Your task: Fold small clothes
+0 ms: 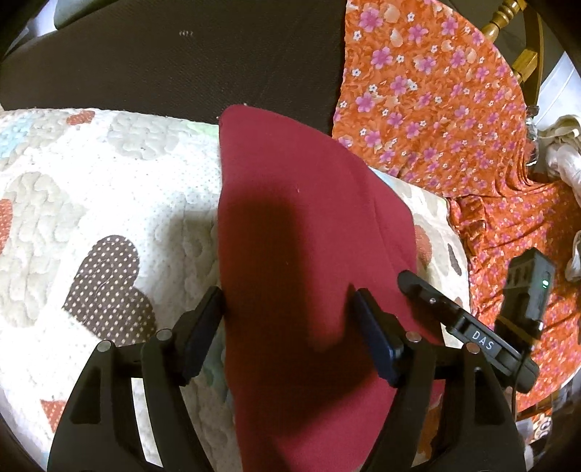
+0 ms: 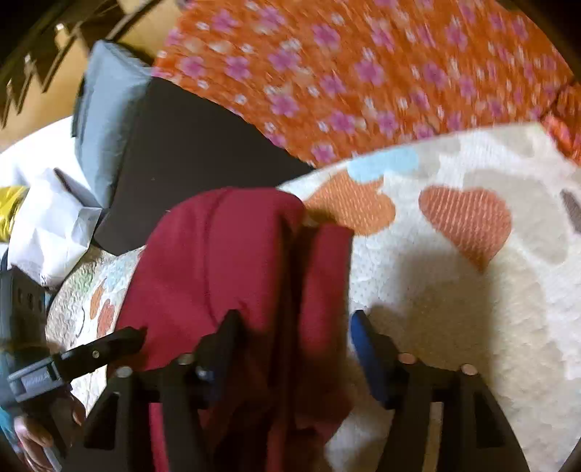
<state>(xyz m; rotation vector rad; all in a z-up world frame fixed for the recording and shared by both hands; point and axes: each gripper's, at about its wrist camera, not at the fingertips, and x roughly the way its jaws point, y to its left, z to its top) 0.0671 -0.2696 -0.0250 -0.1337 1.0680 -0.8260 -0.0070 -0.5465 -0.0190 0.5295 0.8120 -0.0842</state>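
Observation:
A dark red garment (image 1: pixel 301 232) lies lengthwise on a white quilt with heart patches (image 1: pixel 90 203). My left gripper (image 1: pixel 288 306) is open, its fingers standing either side of the garment's near part, just above it. In the right wrist view the same red garment (image 2: pixel 218 261) shows a folded strip along its right edge. My right gripper (image 2: pixel 296 326) is open above that folded edge, with cloth between and under the fingers. The right gripper's finger (image 1: pixel 428 294) also shows in the left wrist view, at the garment's right edge.
An orange cloth with pink flowers (image 1: pixel 435 109) lies beyond the quilt, to the right. A dark mat (image 1: pixel 181 65) lies behind the quilt. A wooden chair (image 1: pixel 508 21) stands at the far right. A grey cushion (image 2: pixel 109 116) and white bags (image 2: pixel 51 225) sit at the left.

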